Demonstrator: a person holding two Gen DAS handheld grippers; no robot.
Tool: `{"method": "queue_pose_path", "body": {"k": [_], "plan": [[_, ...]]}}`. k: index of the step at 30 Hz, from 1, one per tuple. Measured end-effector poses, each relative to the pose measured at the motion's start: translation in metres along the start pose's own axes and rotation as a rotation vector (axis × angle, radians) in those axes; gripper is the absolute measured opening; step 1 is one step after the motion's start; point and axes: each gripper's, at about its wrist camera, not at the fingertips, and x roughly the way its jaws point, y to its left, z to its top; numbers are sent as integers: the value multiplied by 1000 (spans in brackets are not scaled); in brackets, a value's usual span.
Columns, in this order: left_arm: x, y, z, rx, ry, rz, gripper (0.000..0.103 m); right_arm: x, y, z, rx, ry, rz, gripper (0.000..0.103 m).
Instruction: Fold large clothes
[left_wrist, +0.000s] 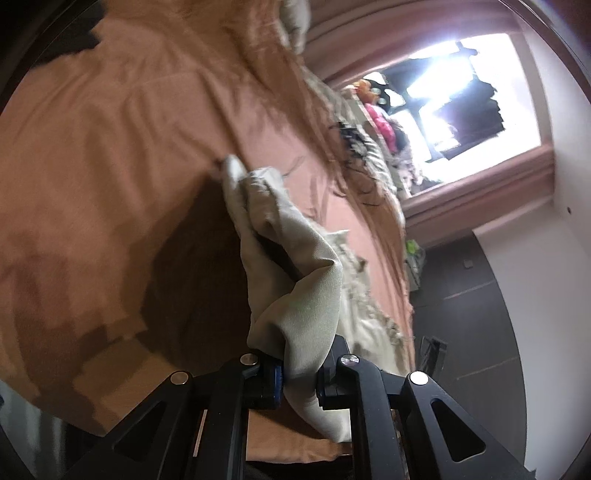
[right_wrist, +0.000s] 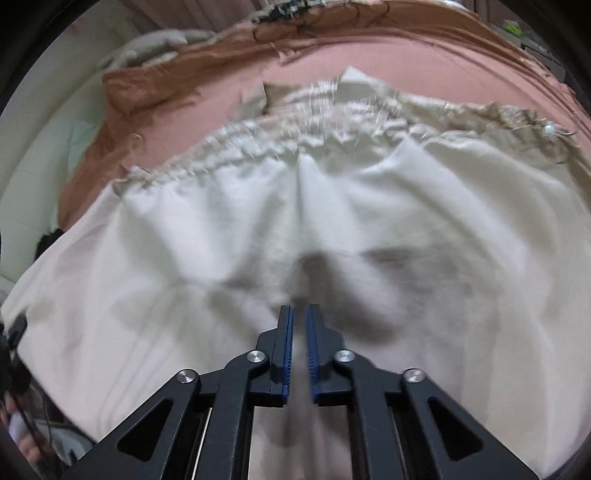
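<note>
My left gripper (left_wrist: 299, 373) has its jaws clamped on a bunched edge of the cream garment (right_wrist: 332, 221), lifting it off the bed (left_wrist: 110, 147) toward twelve o'clock for folding. My right gripper (right_wrist: 300, 314) hangs over the spread cloth, jaws nearly shut, seemingly gripping nothing.

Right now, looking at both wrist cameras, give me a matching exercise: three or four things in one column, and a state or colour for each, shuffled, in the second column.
Column one:
1. left gripper
2. right gripper
3. cream fabric garment with a gathered waistband
4. bedsheet

Column two:
A. salmon pink, under the clothing
B. clamped on a bunched fold of cloth
C. spread out wide across the bed
D. jaws nearly together, nothing visibly between the blue pads

Pairs: 1-B, 2-D, 3-C, 4-A
</note>
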Motion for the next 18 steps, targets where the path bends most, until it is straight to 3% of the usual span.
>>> {"method": "queue_pose_path", "body": {"k": [10, 18], "plan": [[4, -105, 7, 178, -7, -78, 13, -51, -24, -61, 89, -40, 141, 10], [20, -173, 0, 297, 9, -98, 13, -36, -32, -93, 151, -9, 239, 10]]}}
